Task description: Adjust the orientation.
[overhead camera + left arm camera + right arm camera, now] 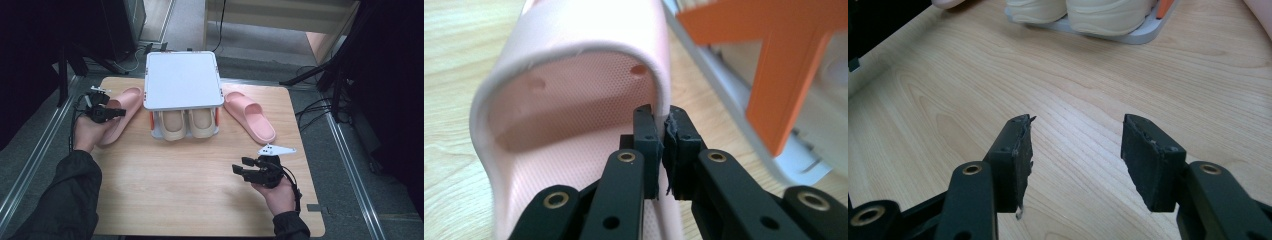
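On table | left gripper (663, 131) fingers clamp pink slipper (574, 100) strap | right gripper (1075, 150) fingers spread, empty

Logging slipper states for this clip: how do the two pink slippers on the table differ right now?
The left pink slipper lies left of the white rack, its strap pinched by the left gripper; the right pink slipper lies right of the rack, untouched, with the right gripper open and apart from it. In the high view their toes angle opposite ways. Both share colour and shape and rest flat on the table.
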The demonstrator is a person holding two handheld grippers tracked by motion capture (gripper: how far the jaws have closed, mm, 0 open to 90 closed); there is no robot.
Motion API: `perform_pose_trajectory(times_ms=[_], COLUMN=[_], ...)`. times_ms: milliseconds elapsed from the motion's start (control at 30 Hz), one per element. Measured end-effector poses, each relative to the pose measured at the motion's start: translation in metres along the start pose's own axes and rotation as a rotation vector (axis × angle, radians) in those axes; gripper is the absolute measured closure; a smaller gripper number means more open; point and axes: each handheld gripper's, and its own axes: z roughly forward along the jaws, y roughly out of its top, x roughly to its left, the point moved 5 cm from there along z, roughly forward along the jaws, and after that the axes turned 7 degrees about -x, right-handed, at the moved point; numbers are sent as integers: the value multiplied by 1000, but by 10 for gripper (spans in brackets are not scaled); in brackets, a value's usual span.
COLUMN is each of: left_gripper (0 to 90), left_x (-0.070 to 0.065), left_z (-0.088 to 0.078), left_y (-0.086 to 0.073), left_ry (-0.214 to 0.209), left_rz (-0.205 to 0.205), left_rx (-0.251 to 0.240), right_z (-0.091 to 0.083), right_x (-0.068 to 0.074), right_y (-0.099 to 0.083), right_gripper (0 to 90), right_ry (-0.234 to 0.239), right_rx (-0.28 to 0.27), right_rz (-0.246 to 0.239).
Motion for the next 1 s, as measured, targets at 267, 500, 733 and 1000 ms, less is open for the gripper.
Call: perform_pose_trajectory(times_ms=[267,500,733,1000], left_gripper=[859,858,858,857], left_x=[3,-6,-19,-39], left_z=[-22,-37,-59,-86], left_y=[7,1,-11,-35], left_ry=[-42,-91,-94,-113], left_rz=[-61,-82,-73,-64], left_rx=[-16,2,-5,-6], right_z=[2,9,22,38], right_x=[0,3,8,16], right_y=[1,5,13,22], right_gripper=[459,454,452,452], right_ry=[4,28,68,120], right_rx=[1,6,15,30], right_rz=[-6,-18,-38,-62])
